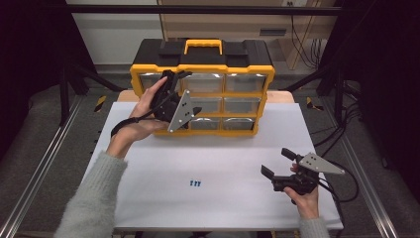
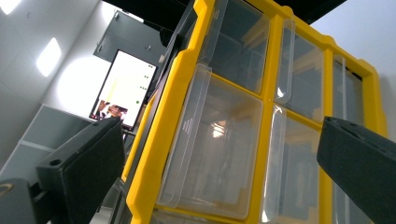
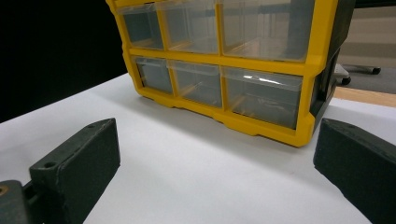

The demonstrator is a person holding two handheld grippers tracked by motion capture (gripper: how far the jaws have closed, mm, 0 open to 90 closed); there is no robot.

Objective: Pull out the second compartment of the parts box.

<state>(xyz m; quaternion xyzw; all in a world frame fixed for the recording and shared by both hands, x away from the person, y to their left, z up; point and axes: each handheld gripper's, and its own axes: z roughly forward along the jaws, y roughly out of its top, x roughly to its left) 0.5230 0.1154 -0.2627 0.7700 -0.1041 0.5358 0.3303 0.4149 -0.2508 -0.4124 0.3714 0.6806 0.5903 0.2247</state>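
Two grippers are showing in the high view: you are holding the left gripper (image 1: 178, 79) up against the front of the yellow drawer cabinet (image 1: 202, 66), which is standing at the far edge of the white table (image 1: 223, 158), and your left hand (image 1: 143, 111) is wrapping around its body while its grey plate (image 1: 181, 110) is tilting toward you. Its jaws are reaching at the top-left drawer (image 1: 151, 81), though from here you cannot tell whether they are touching it. Your right hand (image 1: 304, 196) is resting the right gripper (image 1: 277, 161) low near the table's right edge, well apart from the cabinet, with its jaws standing wide apart and gripping nothing. Three small blue screws (image 1: 195, 183) are lying together on the table between your arms, nearer the front edge. In the left gripper view, the jaws are spreading wide, one at each lower corner, and a clear drawer (image 2: 219, 149) of the cabinet is sitting between them, very close to the camera; nothing is pinched, and contact cannot be judged. In the right gripper view, the jaws are likewise gaping wide over bare white table, holding nothing, and the cabinet is standing ahead of them with its lower-right drawer (image 3: 261, 95) facing the camera.
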